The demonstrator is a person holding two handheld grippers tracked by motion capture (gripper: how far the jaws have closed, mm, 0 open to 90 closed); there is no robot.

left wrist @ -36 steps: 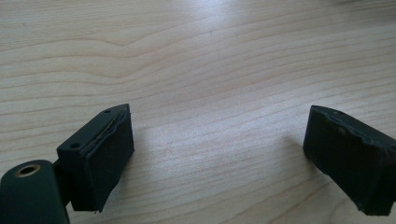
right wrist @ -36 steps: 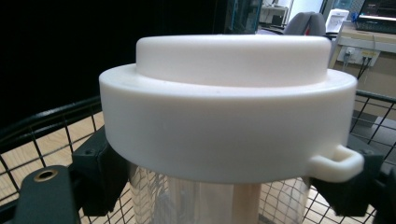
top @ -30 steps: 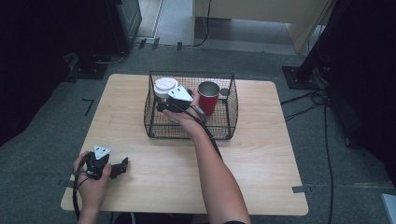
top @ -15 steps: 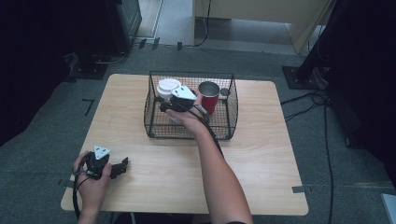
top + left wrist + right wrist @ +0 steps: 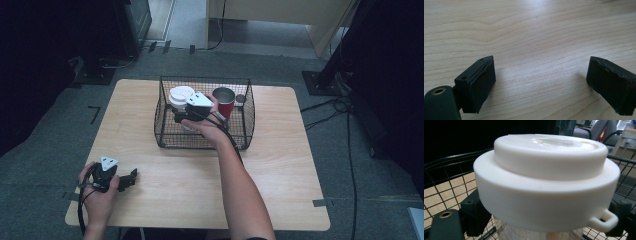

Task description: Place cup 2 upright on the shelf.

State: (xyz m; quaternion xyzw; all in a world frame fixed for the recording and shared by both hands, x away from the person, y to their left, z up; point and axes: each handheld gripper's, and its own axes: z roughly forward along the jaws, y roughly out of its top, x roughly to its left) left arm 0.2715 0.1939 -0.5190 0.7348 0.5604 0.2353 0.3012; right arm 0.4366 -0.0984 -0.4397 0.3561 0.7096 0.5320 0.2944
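A pale wooden table (image 5: 280,195) stands on grey carpet (image 5: 45,150).

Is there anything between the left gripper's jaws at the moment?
No, the left gripper has its jaws wide apart with just bare wooden table between them.

One wire basket (image 5: 165,132) stands on the one bench (image 5: 280,165). Inside it are one white-lidded jar (image 5: 180,95) and one red cup (image 5: 224,100). Two tools are in use, the left tool (image 5: 131,176) and the right tool (image 5: 176,117).
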